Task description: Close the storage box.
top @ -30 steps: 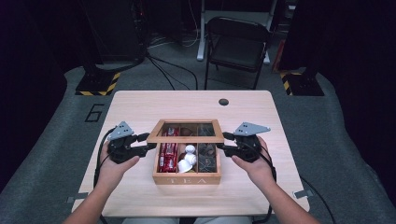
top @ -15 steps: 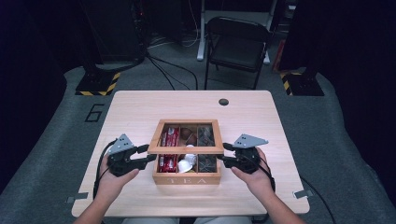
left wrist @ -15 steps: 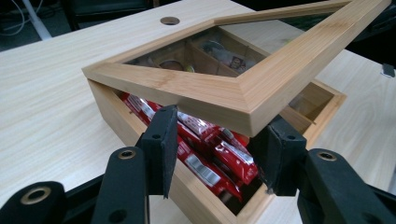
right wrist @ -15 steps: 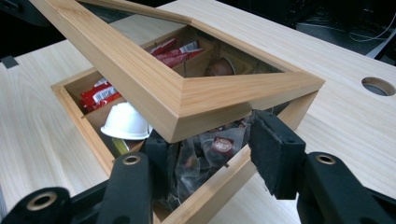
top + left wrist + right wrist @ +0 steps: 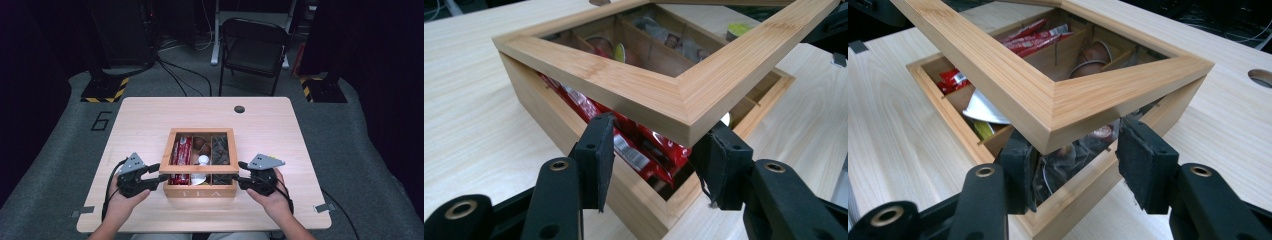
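Observation:
A wooden tea box point(image 5: 200, 192) stands on the table's near half, its windowed lid point(image 5: 200, 169) tilted a little above it. My left gripper point(image 5: 162, 172) is shut on the lid's front left corner point(image 5: 684, 110), which sits between the pads point(image 5: 599, 150). On the other side, my right gripper point(image 5: 241, 172) is shut on the front right corner point(image 5: 1048, 125). Through the gap under the lid I see red packets point(image 5: 644, 150) on the left and dark wrapped items point(image 5: 1073, 160) on the right. White pods point(image 5: 203, 160) show through the window.
The light wooden table point(image 5: 150, 120) has a round hole point(image 5: 239, 109) near its far edge. A folding chair point(image 5: 255, 50) stands beyond the table. Cables trail from both grippers towards the near edge.
Both hands have come down and towards the near edge, carrying the lid's front corners. The lid has swung from well raised to a small gap above the box.

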The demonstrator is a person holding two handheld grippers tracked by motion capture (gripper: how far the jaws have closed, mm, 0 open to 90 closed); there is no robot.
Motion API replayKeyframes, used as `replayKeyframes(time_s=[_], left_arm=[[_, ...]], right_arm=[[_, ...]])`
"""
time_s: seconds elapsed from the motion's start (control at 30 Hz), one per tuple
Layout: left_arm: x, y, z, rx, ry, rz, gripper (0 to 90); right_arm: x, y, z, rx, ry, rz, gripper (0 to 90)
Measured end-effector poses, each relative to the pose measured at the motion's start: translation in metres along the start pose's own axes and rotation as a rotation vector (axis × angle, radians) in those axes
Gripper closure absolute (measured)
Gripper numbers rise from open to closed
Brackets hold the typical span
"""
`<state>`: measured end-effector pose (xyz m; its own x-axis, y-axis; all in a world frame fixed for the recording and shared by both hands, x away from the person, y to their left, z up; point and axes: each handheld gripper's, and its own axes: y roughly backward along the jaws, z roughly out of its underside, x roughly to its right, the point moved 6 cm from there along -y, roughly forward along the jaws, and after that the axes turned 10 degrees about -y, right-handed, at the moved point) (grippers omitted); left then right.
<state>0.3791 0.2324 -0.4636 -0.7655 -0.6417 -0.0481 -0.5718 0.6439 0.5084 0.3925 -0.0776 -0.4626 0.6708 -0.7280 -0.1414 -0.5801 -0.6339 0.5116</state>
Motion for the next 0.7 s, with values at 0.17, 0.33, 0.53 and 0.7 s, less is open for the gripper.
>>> replayKeyframes(time_s=[0.17, 0.33, 0.53, 0.7], left_arm=[[0.004, -0.004, 0.009, -0.012, -0.014, 0.008, 51.8], [0.007, -0.005, 0.014, -0.022, -0.024, 0.009, 51.7], [0.008, -0.007, 0.021, -0.026, -0.009, 0.014, 51.8], [0.011, -0.007, 0.025, -0.043, -0.016, 0.039, 51.7]], right_arm=[[-0.003, -0.003, 0.010, -0.016, 0.016, 0.006, 51.3], [-0.005, -0.006, 0.016, -0.011, 0.007, -0.005, 51.3], [-0.006, -0.008, 0.023, -0.025, 0.001, -0.011, 51.3], [-0.007, -0.011, 0.029, -0.047, -0.008, -0.021, 51.2]])
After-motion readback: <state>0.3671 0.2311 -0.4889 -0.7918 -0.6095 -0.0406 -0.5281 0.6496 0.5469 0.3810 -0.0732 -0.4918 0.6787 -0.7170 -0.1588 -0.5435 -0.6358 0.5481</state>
